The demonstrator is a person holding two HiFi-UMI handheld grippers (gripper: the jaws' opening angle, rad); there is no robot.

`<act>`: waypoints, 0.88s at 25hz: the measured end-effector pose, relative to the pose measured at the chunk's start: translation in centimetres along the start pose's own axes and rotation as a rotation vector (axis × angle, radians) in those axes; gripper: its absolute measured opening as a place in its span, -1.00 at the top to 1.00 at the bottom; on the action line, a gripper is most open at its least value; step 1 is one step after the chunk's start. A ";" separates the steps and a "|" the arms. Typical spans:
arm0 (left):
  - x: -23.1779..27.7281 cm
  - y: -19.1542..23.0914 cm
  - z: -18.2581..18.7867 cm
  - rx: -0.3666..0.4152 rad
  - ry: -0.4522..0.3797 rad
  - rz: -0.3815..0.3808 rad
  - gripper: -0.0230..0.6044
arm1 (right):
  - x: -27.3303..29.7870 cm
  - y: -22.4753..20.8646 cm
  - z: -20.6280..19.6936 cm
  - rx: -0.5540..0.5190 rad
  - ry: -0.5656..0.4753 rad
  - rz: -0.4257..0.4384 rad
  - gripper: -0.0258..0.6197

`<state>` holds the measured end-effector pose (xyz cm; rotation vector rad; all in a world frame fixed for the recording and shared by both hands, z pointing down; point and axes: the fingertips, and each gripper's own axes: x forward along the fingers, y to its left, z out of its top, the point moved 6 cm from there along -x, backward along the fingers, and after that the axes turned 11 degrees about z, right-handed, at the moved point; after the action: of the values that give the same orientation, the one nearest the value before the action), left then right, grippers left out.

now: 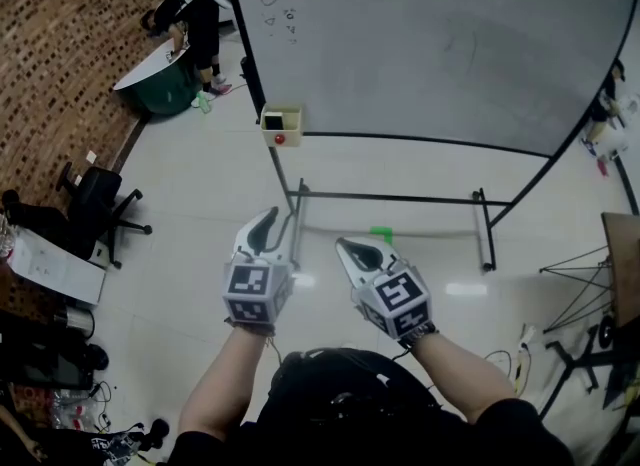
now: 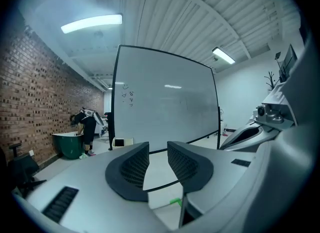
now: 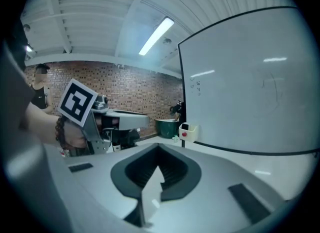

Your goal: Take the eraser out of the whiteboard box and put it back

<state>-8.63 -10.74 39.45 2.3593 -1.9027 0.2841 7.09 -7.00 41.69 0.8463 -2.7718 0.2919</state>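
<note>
Inside whiteboard box (image 1: 281,126) too small to tell; board scribbles (image 1: 281,21) illegible.

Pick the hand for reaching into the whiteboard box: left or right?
Left, likely. The left gripper sits nearly in line with the box, jaws apart and empty; the right gripper is farther off to the side, jaws together.

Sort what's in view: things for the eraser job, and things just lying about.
For the job: whiteboard box at the corner of the whiteboard; the dark item in it, likely the eraser; left tongs, open; right tongs, shut; both empty.
Just lying about: office chair; green tub; small green thing on the floor.
</note>
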 end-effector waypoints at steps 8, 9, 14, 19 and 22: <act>7.1 2.8 0.4 0.021 0.032 0.066 0.47 | 2.9 -4.9 0.4 0.018 0.006 -0.015 0.84; 8.1 3.2 0.4 0.020 0.036 0.070 0.47 | 3.4 -5.6 0.5 0.023 0.012 -0.022 0.84; 13.7 5.6 0.0 0.013 0.062 0.085 0.35 | 6.8 -9.5 1.2 0.032 0.030 -0.047 0.84; 19.3 8.5 -0.1 0.011 0.084 0.085 0.35 | 10.6 -12.9 2.3 0.050 0.049 -0.071 0.84; 22.7 10.3 -0.6 0.015 0.098 0.089 0.35 | 13.1 -14.8 2.9 0.055 0.062 -0.081 0.84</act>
<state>-14.09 -34.59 44.22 2.2287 -1.9695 0.4152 4.51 -26.66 44.31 0.9435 -2.6758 0.3751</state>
